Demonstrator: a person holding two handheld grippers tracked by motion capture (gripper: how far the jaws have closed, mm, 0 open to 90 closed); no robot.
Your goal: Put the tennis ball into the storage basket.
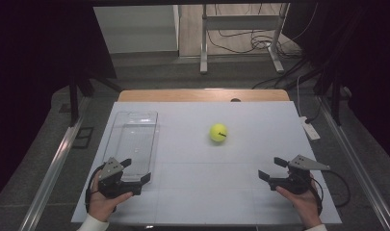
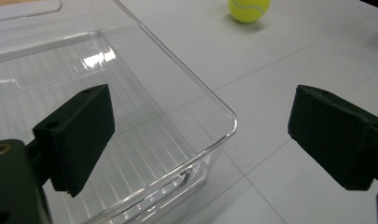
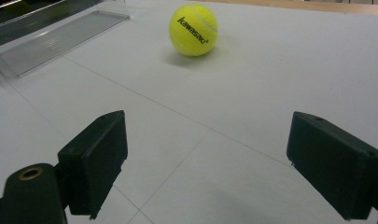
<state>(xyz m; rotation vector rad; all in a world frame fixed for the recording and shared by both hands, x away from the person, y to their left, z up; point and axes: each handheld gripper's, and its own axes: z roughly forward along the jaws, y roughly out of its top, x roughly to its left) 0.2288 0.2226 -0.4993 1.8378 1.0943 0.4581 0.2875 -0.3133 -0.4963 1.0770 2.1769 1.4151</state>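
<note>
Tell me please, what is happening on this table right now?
A person sits at a white table with a pair of tongs in each hand. The left tongs are open over the near corner of an empty clear plastic tray, one jaw above its inside and one outside its rim. The right tongs are open too, low over the bare table, pointing toward a yellow tennis ball that lies apart from the tray. Nothing is held.

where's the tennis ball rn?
High view: tennis ball sits on the white table right of centre, right of the clear tray, ahead of the right gripper.
</note>
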